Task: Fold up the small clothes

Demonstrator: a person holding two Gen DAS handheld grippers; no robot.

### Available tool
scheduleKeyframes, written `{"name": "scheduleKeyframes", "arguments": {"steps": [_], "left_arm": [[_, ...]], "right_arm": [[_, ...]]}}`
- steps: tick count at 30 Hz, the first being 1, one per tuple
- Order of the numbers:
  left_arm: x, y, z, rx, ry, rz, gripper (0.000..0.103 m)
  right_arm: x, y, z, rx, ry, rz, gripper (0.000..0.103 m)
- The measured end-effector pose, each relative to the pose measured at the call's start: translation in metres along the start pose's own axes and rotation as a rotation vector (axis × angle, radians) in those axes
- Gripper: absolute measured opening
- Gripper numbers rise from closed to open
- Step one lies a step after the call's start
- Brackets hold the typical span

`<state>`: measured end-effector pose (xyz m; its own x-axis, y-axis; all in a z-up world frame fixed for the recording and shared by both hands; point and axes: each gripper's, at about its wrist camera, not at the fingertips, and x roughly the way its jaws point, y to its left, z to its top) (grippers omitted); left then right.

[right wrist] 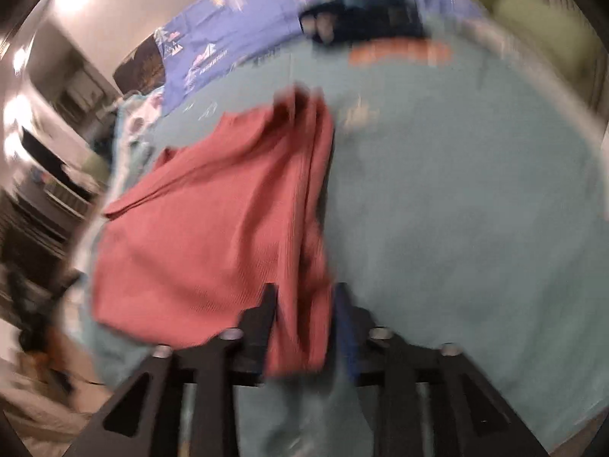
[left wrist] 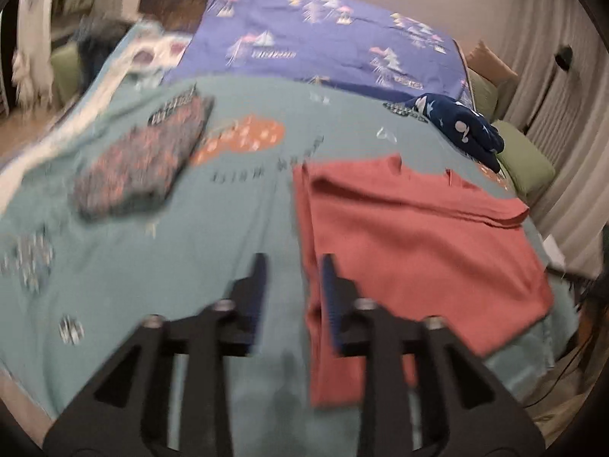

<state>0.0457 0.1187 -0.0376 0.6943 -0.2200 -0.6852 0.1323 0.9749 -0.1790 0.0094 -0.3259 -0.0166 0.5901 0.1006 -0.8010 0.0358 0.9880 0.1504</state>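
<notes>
Up close, the left gripper [left wrist: 293, 266] hovers with its jaws parted and empty at the folded red garment's [left wrist: 418, 240] near edge, while the right gripper [right wrist: 304, 297], also parted, straddles that cloth's other edge on the teal bedspread [left wrist: 190, 266], patterned garment [left wrist: 141, 163] lying well apart.

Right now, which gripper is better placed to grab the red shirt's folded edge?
Right, probably. The right gripper has open jaws straddling the red shirt edge. The left gripper is open mostly over bare bedspread.
</notes>
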Motion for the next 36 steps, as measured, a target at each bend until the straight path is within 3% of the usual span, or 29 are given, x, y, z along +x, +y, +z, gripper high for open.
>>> {"name": "scheduleKeyframes", "arguments": {"steps": [2,4,7,12,21,24,27,32,36], "left_arm": [[0.014,-0.007,0.012,0.061,0.005,0.016,0.047],[0.034,-0.015,0.022,0.134,0.020,0.036,0.048],[0.054,-0.026,0.024,0.210,0.045,0.079,0.048],[0.072,-0.036,0.026,0.276,0.067,0.107,0.048],[0.102,-0.039,0.058,0.267,0.039,0.115,0.052],[0.119,-0.031,0.075,0.207,0.026,0.138,0.052],[0.128,-0.017,0.087,0.098,0.035,0.116,0.052],[0.126,-0.003,0.084,0.016,0.060,0.018,0.052],[0.133,-0.005,0.079,-0.001,0.128,-0.120,0.052]], "right_arm": [[-0.002,0.014,0.014,-0.111,-0.068,-0.098,0.064],[0.003,0.024,0.021,-0.212,-0.074,-0.151,0.064],[0.028,0.037,0.028,-0.334,-0.046,-0.175,0.065],[0.056,0.029,0.029,-0.375,-0.009,-0.184,0.065],[0.078,0.017,0.064,-0.296,-0.033,-0.133,0.066],[0.088,0.002,0.087,-0.171,-0.036,-0.095,0.066],[0.099,-0.018,0.101,-0.031,0.005,-0.033,0.066],[0.094,-0.037,0.102,0.045,0.003,0.052,0.066],[0.093,-0.039,0.105,0.036,0.003,0.149,0.066]]}}
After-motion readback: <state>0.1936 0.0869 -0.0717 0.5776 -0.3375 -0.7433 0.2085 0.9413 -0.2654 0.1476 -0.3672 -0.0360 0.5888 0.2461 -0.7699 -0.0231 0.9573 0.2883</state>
